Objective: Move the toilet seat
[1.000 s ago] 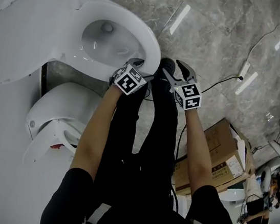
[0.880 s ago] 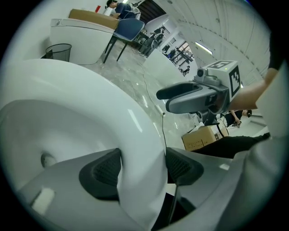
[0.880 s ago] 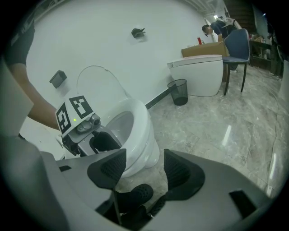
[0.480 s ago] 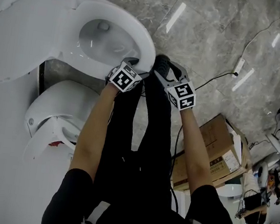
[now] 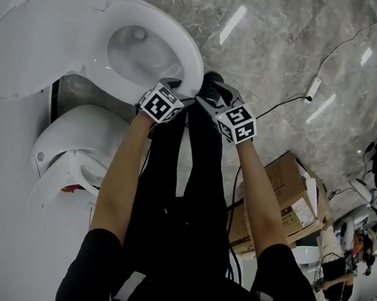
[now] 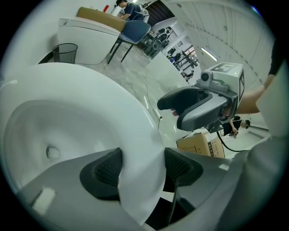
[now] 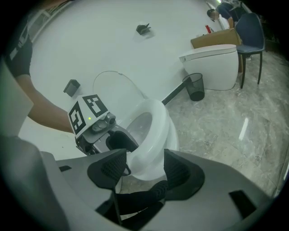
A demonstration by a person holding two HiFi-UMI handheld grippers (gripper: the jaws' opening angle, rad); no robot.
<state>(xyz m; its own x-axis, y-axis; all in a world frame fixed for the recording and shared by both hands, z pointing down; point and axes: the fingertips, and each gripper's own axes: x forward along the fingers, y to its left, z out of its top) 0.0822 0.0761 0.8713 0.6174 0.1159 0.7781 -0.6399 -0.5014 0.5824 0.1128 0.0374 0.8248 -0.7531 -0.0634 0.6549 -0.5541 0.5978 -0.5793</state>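
The white toilet seat (image 5: pixel 191 60) lies around the bowl, with the lid (image 5: pixel 37 41) tipped back against the wall. My left gripper (image 5: pixel 177 85) is at the seat's front rim. In the left gripper view its jaws have just been closing. The rim (image 6: pixel 113 103) now runs between the pads (image 6: pixel 107 168), which press on both of its sides. My right gripper (image 5: pixel 214 91) hangs just right of the rim with its jaws apart. In the right gripper view only the distant seat (image 7: pixel 160 126) and a black strap show between the pads (image 7: pixel 178 170).
A second white toilet (image 5: pixel 79 138) stands at lower left. A cardboard box (image 5: pixel 292 203) sits right of the person's black trousers (image 5: pixel 191 181). A power strip with its cable (image 5: pixel 313 89) lies on the marble floor. A black wire bin (image 7: pixel 195 88) stands by the wall.
Both grippers have shifted up and slightly left in the head view. The left one has stayed on the seat's front rim and the right one has drawn closer to it.
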